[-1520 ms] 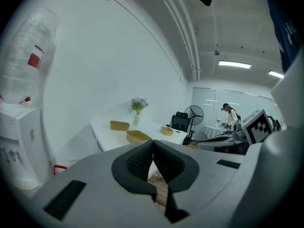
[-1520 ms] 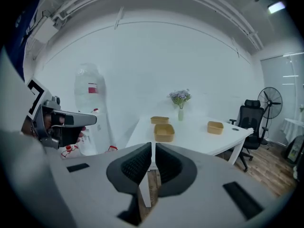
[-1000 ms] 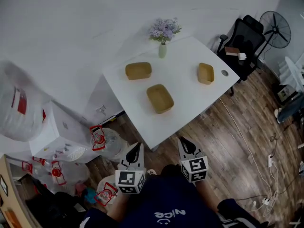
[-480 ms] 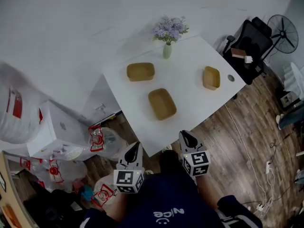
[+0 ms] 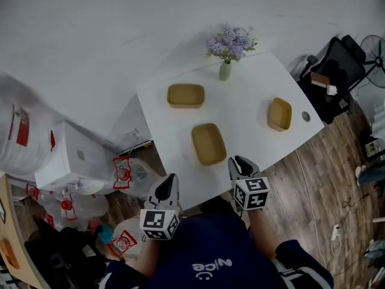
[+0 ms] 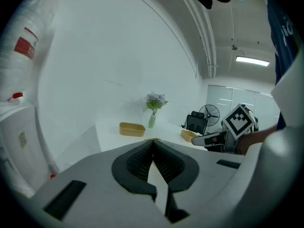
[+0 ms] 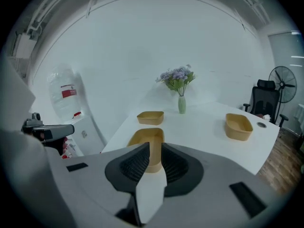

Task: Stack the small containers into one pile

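Three tan containers stand apart on the white table point(image 5: 252, 101): one at the back left point(image 5: 185, 95), one near the front point(image 5: 209, 143), one at the right point(image 5: 280, 114). My right gripper point(image 5: 239, 163) hovers at the table's front edge, just right of the front container point(image 7: 146, 136). It is shut to a narrow slit and holds nothing point(image 7: 155, 146). My left gripper point(image 5: 168, 185) hangs off the table's front left corner, shut and empty point(image 6: 153, 141). In the left gripper view the back-left container point(image 6: 132, 129) and the right one point(image 6: 189, 135) lie far ahead.
A vase of purple flowers point(image 5: 225, 70) stands at the table's back edge. An office chair point(image 5: 334, 80) and a fan point(image 5: 376, 50) are to the right. A white cabinet point(image 5: 72, 161), bags point(image 5: 123, 173) and a water jug point(image 5: 18, 137) crowd the left.
Both grippers have moved forward to the table's front edge, the right one farther. The table now sits closer and lower in the head view.
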`<action>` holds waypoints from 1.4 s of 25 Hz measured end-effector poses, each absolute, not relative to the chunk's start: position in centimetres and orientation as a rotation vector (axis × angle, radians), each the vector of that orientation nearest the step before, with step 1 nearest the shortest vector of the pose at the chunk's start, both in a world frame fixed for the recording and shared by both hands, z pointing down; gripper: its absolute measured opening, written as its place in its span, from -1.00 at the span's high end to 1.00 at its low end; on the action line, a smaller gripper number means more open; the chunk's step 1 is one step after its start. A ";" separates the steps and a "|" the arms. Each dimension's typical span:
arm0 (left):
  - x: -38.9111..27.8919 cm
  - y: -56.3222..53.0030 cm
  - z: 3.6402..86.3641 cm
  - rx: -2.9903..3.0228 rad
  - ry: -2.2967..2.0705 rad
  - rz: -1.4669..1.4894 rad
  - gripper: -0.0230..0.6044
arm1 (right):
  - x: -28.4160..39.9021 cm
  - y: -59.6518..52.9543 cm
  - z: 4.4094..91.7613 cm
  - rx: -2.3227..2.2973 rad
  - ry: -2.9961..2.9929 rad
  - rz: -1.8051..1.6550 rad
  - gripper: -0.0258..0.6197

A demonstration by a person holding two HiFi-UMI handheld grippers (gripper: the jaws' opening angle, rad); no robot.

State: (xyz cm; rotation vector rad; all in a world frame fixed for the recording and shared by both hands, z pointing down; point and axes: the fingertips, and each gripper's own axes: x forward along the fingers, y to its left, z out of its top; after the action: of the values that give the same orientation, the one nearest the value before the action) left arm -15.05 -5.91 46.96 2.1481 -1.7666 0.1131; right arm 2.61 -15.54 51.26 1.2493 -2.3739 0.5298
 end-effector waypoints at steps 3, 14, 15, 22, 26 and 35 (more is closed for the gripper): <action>-15.2 -6.9 47.0 2.110 -1.806 0.123 0.87 | 2.2 -17.8 52.3 1.189 -2.357 0.589 0.53; -16.9 -8.7 47.8 1.948 -1.920 0.146 0.86 | -1.8 -23.6 57.7 0.787 -2.230 0.599 0.39; -16.9 -8.9 47.9 1.939 -1.924 0.145 0.87 | -2.0 -23.9 58.2 0.762 -2.211 0.592 0.40; -17.9 -9.1 48.6 1.813 -2.011 0.133 0.86 | -2.1 -25.4 60.6 0.703 -2.134 0.596 0.43; -18.4 -8.7 49.2 1.738 -2.046 0.121 0.87 | -2.4 -26.4 60.6 0.695 -2.143 0.573 0.71; -18.5 -9.5 49.6 1.686 -2.065 0.118 0.87 | -4.4 -27.9 58.2 0.578 -2.232 0.525 0.74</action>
State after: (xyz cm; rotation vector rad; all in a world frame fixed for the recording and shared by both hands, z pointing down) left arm -18.54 -9.47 49.63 1.6863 -2.0649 0.1179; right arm -4.42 -27.94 58.20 0.5784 -2.2320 0.5250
